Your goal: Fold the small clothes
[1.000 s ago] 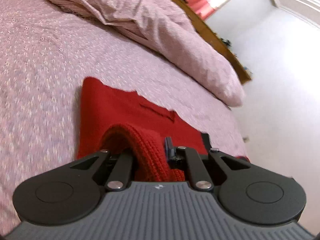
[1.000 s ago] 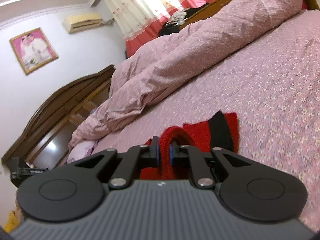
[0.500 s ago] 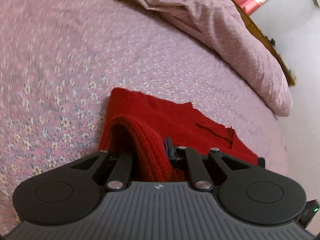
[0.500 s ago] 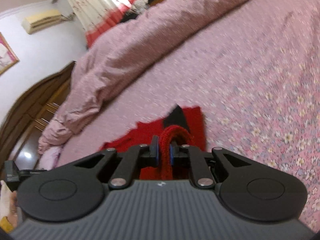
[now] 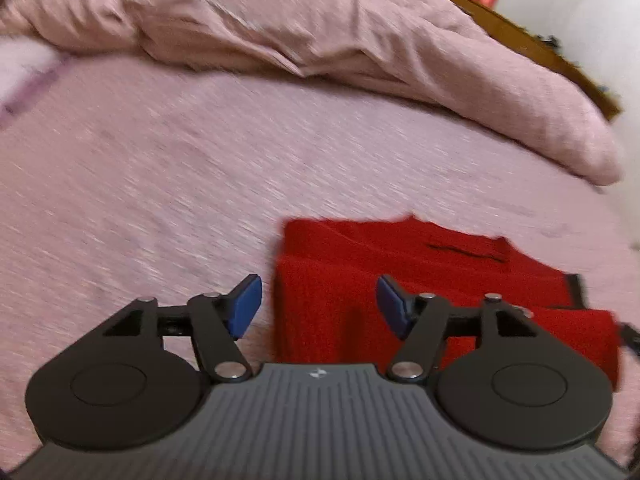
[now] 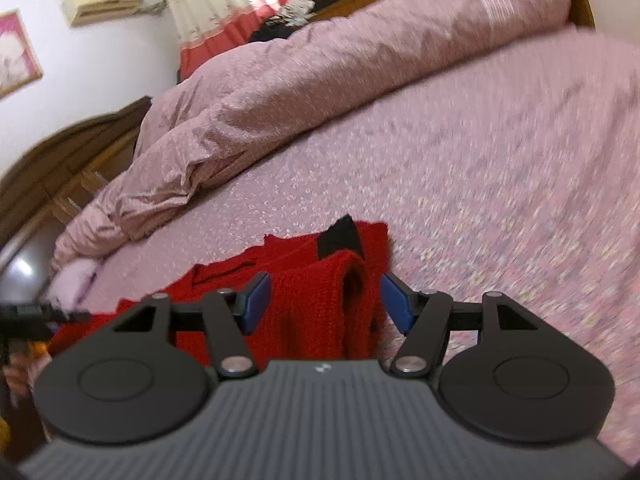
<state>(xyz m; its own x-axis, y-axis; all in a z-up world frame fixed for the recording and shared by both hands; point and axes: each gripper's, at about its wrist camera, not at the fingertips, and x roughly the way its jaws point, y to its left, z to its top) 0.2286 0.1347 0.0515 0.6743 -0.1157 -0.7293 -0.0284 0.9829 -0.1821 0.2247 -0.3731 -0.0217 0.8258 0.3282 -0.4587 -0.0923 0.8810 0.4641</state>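
So you've got the red knit garment point(image 5: 420, 280) lying on the pink floral bedspread point(image 5: 160, 180), near the front edge of the bed with the bunched-up duvet point(image 5: 320, 40) well behind it, and a flap is already doubled over on top of the lower layer. Both grippers are letting go right now: the left gripper point(image 5: 319, 304) has its jaws opening with the folded edge sitting between the blue pads but not pinched, and the right gripper point(image 6: 324, 304) is doing the same over the other end, where the knit humps up a bit beside the black trim point(image 6: 340, 238). My take is the trick here is a clean release: let the jaws spread fully before you back off, and pull straight back along the fingers so a pad doesn't snag the loose knit and drag the flap open. That hump on the right side looks like it may want a pat flat afterwards. Both views are blurry, so I can't tell if the edges line up.
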